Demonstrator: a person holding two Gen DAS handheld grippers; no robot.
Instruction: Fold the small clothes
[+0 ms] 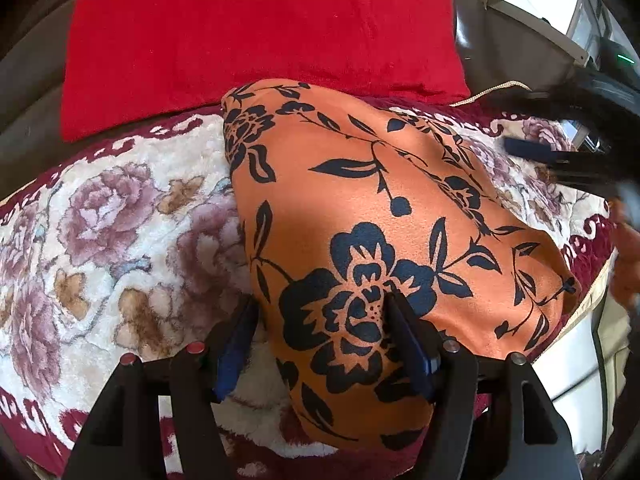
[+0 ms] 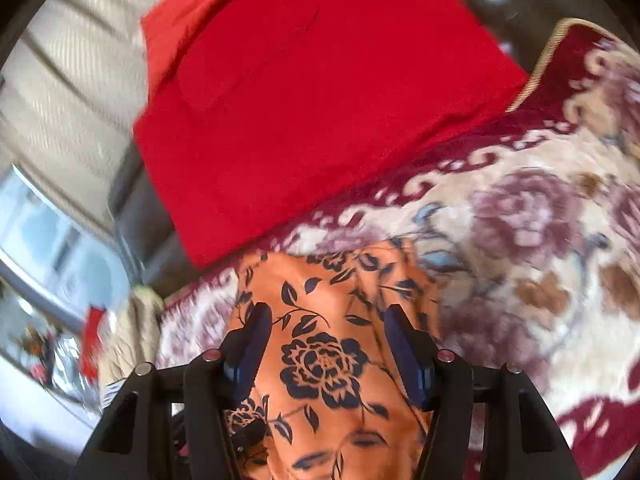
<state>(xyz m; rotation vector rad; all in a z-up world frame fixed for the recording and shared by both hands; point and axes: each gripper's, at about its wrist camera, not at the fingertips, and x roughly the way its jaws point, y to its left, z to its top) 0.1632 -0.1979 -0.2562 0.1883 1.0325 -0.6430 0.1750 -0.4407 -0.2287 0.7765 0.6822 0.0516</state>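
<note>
Here the orange flowered garment (image 1: 384,216) lies folded on the floral blanket (image 1: 120,220), near the red cloth (image 1: 260,28), and both the left gripper (image 1: 320,304) and right gripper (image 2: 326,316), spread wide and holding nothing, should pinch one edge firmly, I think, before folding it flat.

Left wrist view: looks forward and down along its fingers from close above the orange cloth (image 1: 384,232), facing the red cloth (image 1: 260,36) at the far side; the blanket (image 1: 100,220) fills the left. Right wrist view: equally close and steep, blurred, over the same orange cloth (image 2: 332,320), red cloth (image 2: 320,100) ahead, blanket (image 2: 520,240) to the right. Both views share these three.
</note>
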